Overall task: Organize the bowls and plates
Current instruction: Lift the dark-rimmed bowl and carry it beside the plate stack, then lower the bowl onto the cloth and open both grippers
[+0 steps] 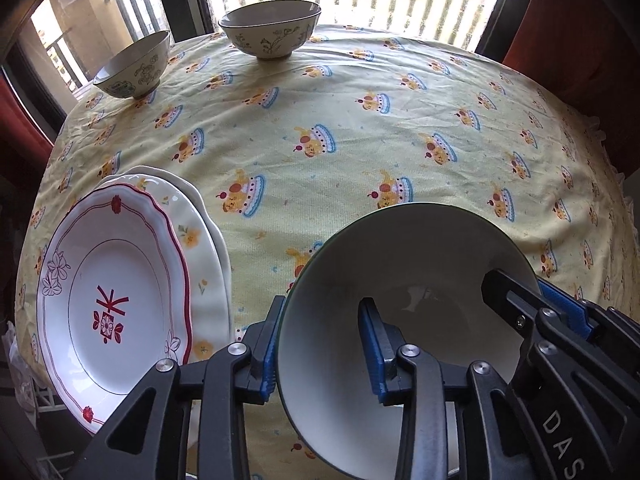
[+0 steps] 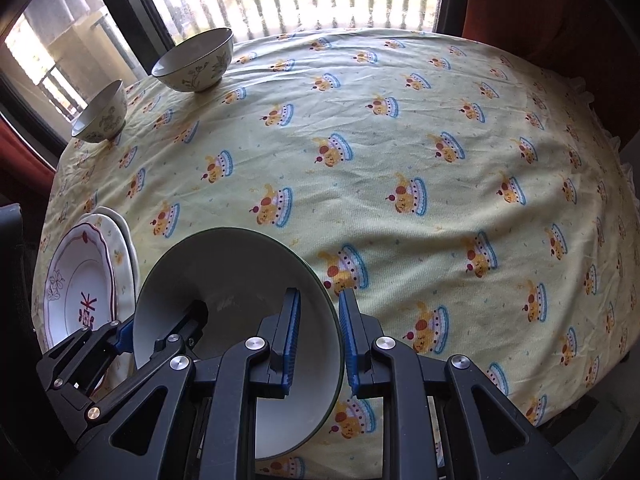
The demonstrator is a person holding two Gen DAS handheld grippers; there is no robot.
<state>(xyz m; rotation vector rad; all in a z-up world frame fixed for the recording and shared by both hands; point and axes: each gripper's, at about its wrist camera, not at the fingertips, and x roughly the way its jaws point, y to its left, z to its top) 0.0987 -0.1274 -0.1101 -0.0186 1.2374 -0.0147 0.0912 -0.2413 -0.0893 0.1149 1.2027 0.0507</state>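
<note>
Item: white bowl (image 1: 400,280), lower centre; rim between both grippers' fingers: left gripper (image 1: 320,344) slack, right gripper (image 2: 318,340) clamped.

Black tongs (image 1: 324,344) with blue ribbed pads (image 1: 370,344), silver rivets, white "DAS" lettering.

Right tongs (image 2: 318,344) astride white bowl (image 2: 236,276) rim

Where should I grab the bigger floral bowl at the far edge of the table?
Take the bigger floral bowl by its near rim, coming down from above to pinch astride the wall. It stands upright, mouth up, its wall thin and flared, and the smaller bowl stands apart from it.
</note>
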